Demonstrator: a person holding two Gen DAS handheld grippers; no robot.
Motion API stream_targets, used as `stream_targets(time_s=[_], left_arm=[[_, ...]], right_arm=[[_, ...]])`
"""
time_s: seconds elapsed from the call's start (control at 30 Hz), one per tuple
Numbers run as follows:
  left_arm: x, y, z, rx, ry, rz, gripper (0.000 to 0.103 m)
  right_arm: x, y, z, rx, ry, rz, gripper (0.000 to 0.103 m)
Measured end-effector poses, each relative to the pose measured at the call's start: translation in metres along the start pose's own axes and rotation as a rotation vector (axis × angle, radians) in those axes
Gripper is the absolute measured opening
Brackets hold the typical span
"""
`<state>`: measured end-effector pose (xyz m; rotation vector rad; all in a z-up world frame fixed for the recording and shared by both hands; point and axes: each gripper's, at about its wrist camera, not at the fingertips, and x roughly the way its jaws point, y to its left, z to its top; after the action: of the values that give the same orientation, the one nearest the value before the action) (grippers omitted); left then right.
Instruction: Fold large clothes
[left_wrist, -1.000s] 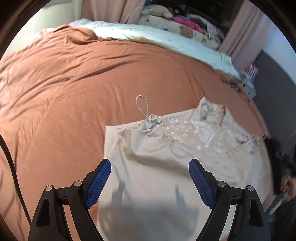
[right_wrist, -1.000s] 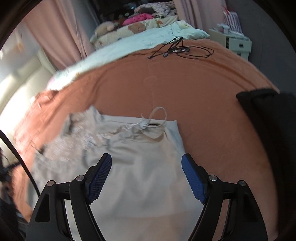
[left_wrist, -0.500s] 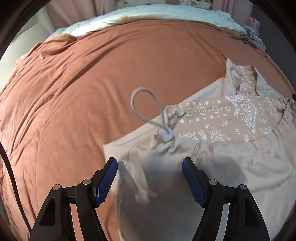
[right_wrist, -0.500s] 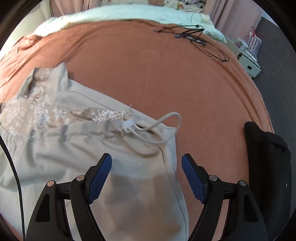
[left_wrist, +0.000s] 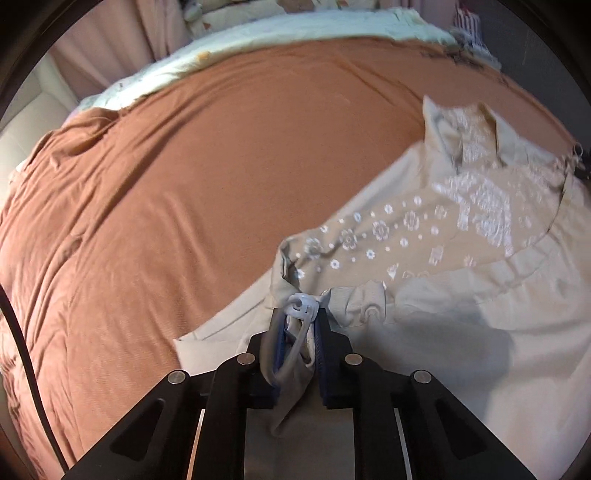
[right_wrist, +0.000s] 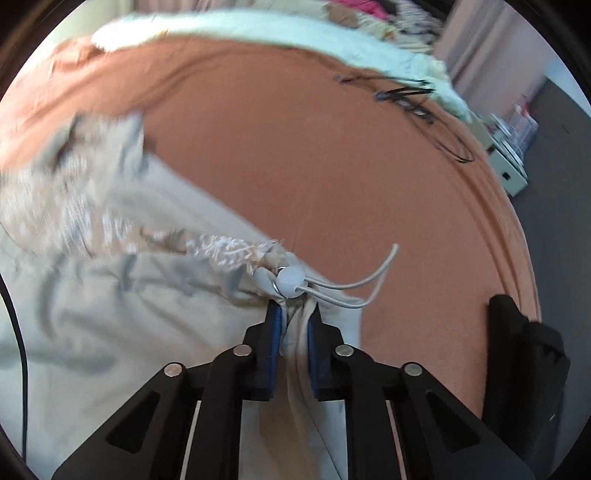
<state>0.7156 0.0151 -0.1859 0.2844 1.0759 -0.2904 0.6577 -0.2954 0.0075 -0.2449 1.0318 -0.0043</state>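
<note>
Both grippers were wide open above the cloth a second ago; now the left gripper is closing, pinching the beige garment by its white cord stopper. Right gripper is closing too, clamping fabric under its stopper. Garment lies on the brown bedspread.

jacket: spread on the bedsheet, collar end far from the cameras
quilt: behind the sheet
cables: on the sheet, beyond the jacket
</note>
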Motion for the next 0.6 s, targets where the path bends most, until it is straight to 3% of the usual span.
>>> stream_targets(time_s=[0.13,0.23,0.47,0.6], left_arm=[[-0.028,0.032,0.000,-0.182,-0.103,-0.100,0.015],[-0.035,0.043,0.002,-0.275,-0.123,-0.147,0.015],[-0.006,0.037,0.014,-0.303,-0.080,-0.101,0.015],[0.031,0.037,0.015,-0.318,-0.001,-0.084,0.015]], right_arm=[[-0.017,-0.033,-0.006,0.185,-0.070,0.108,0.006],[-0.013,-0.036,-0.009,0.232,-0.073,0.110,0.006],[0.021,-0.032,-0.007,0.267,-0.013,0.061,0.006],[0.052,-0.033,-0.001,0.270,0.038,0.049,0.006]])
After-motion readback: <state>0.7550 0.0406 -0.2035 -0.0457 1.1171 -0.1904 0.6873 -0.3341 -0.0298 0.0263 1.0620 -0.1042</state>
